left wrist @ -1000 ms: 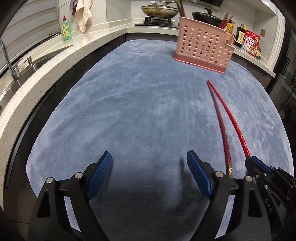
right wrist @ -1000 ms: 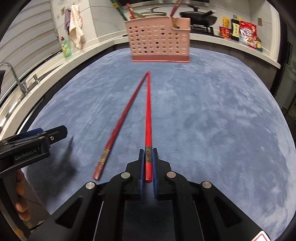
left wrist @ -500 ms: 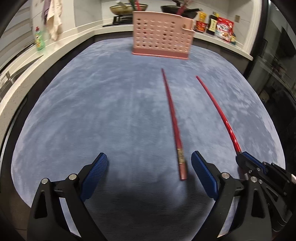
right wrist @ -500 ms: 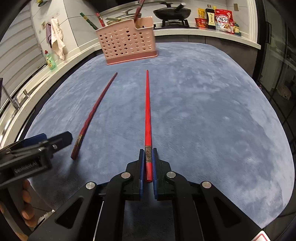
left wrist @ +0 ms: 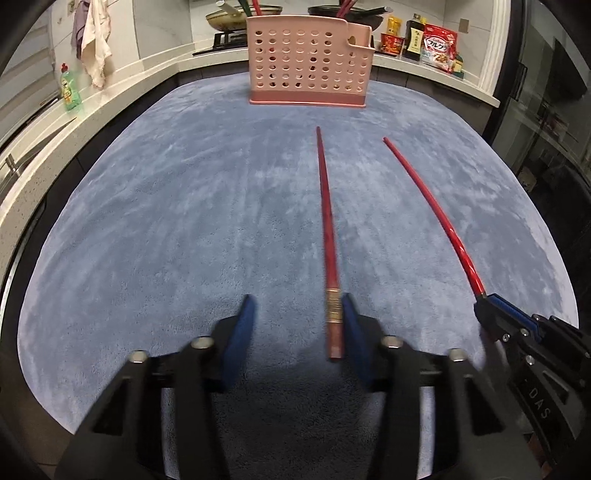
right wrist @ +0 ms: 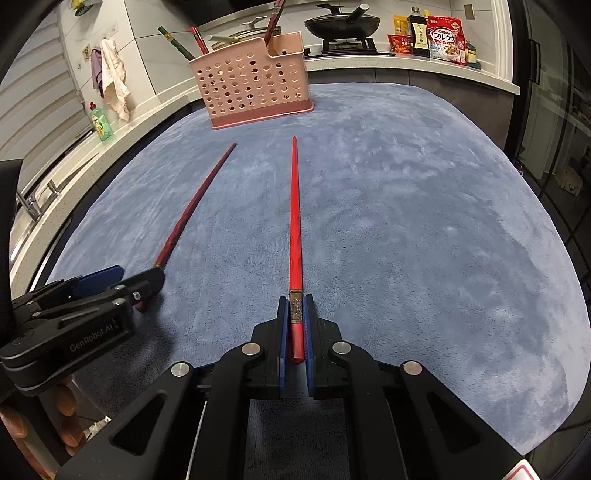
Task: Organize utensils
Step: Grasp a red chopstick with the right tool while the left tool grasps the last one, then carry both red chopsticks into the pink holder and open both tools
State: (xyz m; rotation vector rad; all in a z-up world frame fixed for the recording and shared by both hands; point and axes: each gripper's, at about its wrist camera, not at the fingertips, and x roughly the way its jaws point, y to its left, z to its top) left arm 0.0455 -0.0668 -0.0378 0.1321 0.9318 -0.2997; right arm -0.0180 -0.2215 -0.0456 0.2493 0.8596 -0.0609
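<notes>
A dark red chopstick (left wrist: 327, 221) lies on the blue mat, its banded butt end between my left gripper's (left wrist: 297, 314) open jaws, close to the right pad. The gripper is blurred. It also shows in the right wrist view (right wrist: 192, 206), with the left gripper (right wrist: 125, 280) around its near end. My right gripper (right wrist: 295, 317) is shut on a bright red chopstick (right wrist: 294, 214), which points toward the pink perforated utensil basket (right wrist: 255, 81). The basket (left wrist: 308, 61) stands at the mat's far edge and holds several chopsticks. The bright chopstick (left wrist: 432, 210) shows at right.
The blue mat (right wrist: 406, 221) covers the table. A white counter runs around the far side with a green dish-soap bottle (left wrist: 70, 86), a hanging towel (left wrist: 92, 40), pans on a stove (right wrist: 341, 26) and food packages (right wrist: 447, 38). A sink tap (right wrist: 27, 203) is at left.
My left gripper has swung right and come up around the dark chopstick's butt end, its jaws narrowing. The right gripper has kept its grip and moved the bright chopstick away from the dark one.
</notes>
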